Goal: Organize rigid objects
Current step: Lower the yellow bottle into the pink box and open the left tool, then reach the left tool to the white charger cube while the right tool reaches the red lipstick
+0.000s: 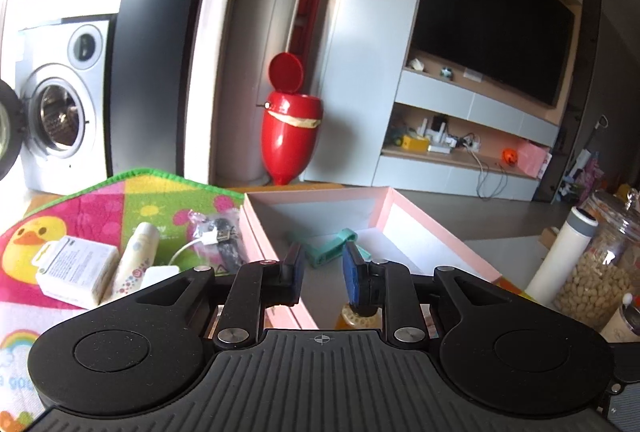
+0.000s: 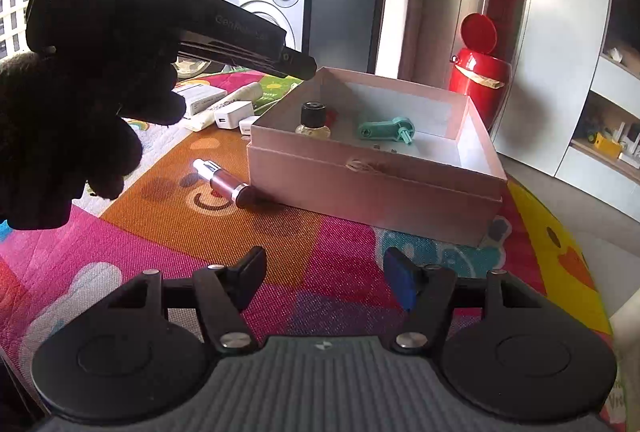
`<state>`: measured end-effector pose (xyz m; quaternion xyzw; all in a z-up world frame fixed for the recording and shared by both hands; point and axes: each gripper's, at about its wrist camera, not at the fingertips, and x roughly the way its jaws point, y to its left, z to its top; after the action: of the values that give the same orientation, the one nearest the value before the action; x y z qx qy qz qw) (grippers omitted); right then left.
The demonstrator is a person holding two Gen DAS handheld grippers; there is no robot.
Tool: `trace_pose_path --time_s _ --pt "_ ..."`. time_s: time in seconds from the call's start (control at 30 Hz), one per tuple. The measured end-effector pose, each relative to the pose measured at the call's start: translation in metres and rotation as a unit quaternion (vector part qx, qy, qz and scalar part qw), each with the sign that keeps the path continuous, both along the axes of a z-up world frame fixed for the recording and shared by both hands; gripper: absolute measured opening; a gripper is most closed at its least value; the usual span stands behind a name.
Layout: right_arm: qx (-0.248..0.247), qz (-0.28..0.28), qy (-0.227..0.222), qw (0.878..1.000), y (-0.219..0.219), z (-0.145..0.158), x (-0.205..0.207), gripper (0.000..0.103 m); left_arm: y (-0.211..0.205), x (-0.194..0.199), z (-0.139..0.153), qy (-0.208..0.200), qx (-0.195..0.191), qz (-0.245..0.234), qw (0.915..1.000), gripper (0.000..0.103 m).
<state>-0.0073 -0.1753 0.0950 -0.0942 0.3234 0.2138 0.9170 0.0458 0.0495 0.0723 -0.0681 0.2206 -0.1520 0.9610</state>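
Observation:
A pink open box (image 2: 372, 188) stands on the colourful mat. Inside it are a small bottle with a black cap (image 2: 313, 120) and a teal plastic part (image 2: 386, 129). A maroon pen-like tube (image 2: 224, 184) lies on the mat just left of the box. My left gripper (image 1: 322, 272) is open above the box's near-left corner; the bottle (image 1: 356, 318) and the teal part (image 1: 328, 248) show below it. It appears dark over the box's left side in the right wrist view (image 2: 296, 64). My right gripper (image 2: 324, 276) is open and empty, low over the mat in front of the box.
Left of the box lie a white carton (image 1: 76, 268), a cream tube (image 1: 134, 256), white chargers (image 2: 234, 114) and a bag of cables (image 1: 218, 232). A white flask (image 1: 560, 256) and a jar of nuts (image 1: 600, 264) stand to the right. A red bin (image 1: 290, 120) stands behind.

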Motion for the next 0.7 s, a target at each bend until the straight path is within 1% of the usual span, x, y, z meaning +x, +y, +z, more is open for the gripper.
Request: trace_pose_path --time_s 0.07,0.17,0.23,0.27,0.33,0.37,0.43,0.53,0.6,0.63,0.7 --pt "-0.001 0.009 0.004 1.0 0.008 -0.001 0.0 0.065 0.022 -0.009 -0.002 0.01 -0.017 0.027 0.9995 0.025" --pt "-0.007 0.02 0.008 1.0 0.021 0.0 0.003 0.065 0.052 -0.02 -0.013 0.047 -0.024 0.063 0.9966 0.025" --pt "-0.013 0.039 0.001 0.999 0.033 0.003 0.002 0.065 0.067 -0.026 -0.023 0.077 -0.022 0.09 0.9927 0.025" --pt "-0.017 0.051 -0.005 0.999 0.041 0.004 0.002 0.065 0.075 -0.028 -0.029 0.096 -0.021 0.106 0.9895 0.025" --pt "-0.037 0.078 -0.029 0.996 0.062 0.008 0.001 0.061 0.089 -0.032 -0.039 0.122 -0.03 0.127 0.9839 0.025" --pt "-0.05 0.089 -0.04 0.994 0.072 0.008 0.001 0.055 0.094 -0.034 -0.043 0.127 -0.036 0.131 0.9826 0.025" --pt "-0.083 0.114 -0.059 0.988 0.098 0.006 0.005 0.049 0.104 -0.043 -0.049 0.129 -0.045 0.137 0.9811 0.025" --pt "-0.127 0.138 -0.073 0.98 0.133 0.0 0.016 0.046 0.111 -0.053 -0.053 0.128 -0.036 0.136 0.9818 0.025" --pt "-0.152 0.143 -0.079 0.975 0.151 -0.006 0.025 0.043 0.114 -0.059 -0.054 0.126 -0.033 0.133 0.9825 0.025" --pt "-0.167 0.143 -0.081 0.972 0.16 -0.009 0.032 0.042 0.117 -0.062 -0.055 0.124 -0.033 0.131 0.9829 0.025" --pt "-0.181 0.139 -0.081 0.97 0.171 -0.013 0.042 0.042 0.12 -0.066 -0.056 0.119 -0.033 0.128 0.9841 0.025"
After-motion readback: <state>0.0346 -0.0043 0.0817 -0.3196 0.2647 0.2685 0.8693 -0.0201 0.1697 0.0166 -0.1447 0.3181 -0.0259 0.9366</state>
